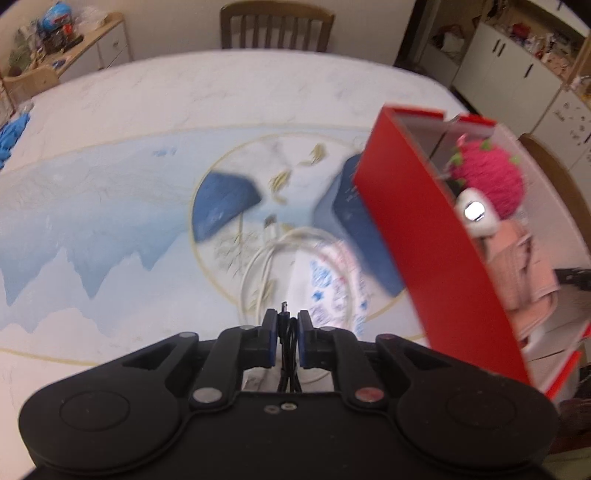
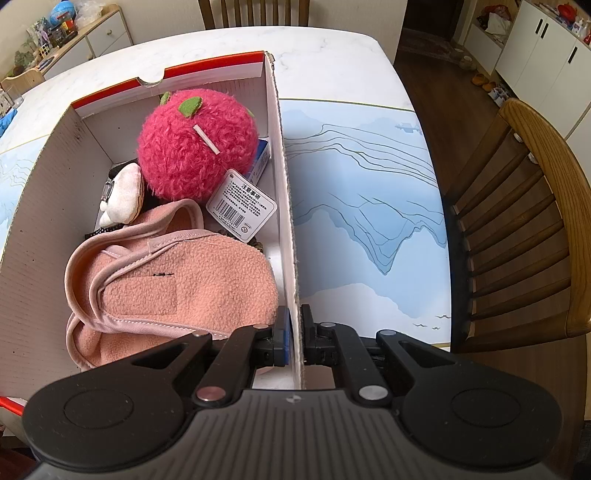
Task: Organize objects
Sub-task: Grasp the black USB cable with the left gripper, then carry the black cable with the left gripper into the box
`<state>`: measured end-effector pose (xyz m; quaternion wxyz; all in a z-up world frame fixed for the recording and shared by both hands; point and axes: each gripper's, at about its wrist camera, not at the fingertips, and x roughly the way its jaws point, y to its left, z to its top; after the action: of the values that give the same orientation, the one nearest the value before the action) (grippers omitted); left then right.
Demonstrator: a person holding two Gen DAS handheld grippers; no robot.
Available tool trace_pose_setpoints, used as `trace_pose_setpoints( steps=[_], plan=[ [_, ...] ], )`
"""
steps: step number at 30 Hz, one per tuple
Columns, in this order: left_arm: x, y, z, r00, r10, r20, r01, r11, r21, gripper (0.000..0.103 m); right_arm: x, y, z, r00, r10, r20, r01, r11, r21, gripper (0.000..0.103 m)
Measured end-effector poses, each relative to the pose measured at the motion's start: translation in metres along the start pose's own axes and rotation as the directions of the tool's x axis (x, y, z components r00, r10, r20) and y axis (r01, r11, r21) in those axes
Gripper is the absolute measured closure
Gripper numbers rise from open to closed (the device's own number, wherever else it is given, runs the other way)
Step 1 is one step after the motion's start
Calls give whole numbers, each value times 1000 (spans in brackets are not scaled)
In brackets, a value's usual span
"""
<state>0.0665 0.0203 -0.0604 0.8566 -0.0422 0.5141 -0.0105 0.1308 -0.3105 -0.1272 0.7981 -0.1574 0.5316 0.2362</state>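
In the left wrist view my left gripper (image 1: pixel 287 316) is shut on a thin black cable (image 1: pixel 286 336), whose small plug sticks up between the blue pads. It hangs above a coiled white cable (image 1: pixel 271 254) and a printed white packet (image 1: pixel 332 291) on the table mat. The red cardboard box (image 1: pixel 417 229) stands to its right. In the right wrist view my right gripper (image 2: pixel 295 325) is shut on the box's right wall (image 2: pixel 286 206). Inside the box lie a pink fuzzy plush ball (image 2: pixel 195 147), a pink fleece garment (image 2: pixel 177 280), a small white plush (image 2: pixel 123 192) and a barcode tag (image 2: pixel 242 208).
Two dark blue items (image 1: pixel 225 201) lie blurred on the round mat pattern beyond the cables. A wooden chair (image 2: pixel 535 229) stands at the table's right edge, another chair (image 1: pixel 275 26) at the far side. Blue cloth (image 1: pixel 13 134) lies at the far left edge.
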Motion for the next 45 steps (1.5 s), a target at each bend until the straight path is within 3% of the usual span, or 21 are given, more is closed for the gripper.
trace_pose_setpoints(
  steps=[10,21,35,42,45],
  plan=[
    [-57,-23,39,982,-106,154,98,993,64,96,1,1,0,1000,-2,4,2,1000,-6,99],
    [-116,-51,79,935,-217,282,176,971,163,96,1,2,-2,1000,-2,13,2,1000,-14,99],
    [-107,-131,87,908,-363,210,278,896,345,96,1,1,-2,1000,4,21,-4,1000,-27,99],
    [-117,-154,93,873,-438,213,335,858,390,96,1,1,-3,1000,7,22,-6,1000,-29,99],
    [-112,-161,96,870,-454,192,354,847,397,96,1,1,-3,1000,8,22,-7,1000,-30,99]
  ],
)
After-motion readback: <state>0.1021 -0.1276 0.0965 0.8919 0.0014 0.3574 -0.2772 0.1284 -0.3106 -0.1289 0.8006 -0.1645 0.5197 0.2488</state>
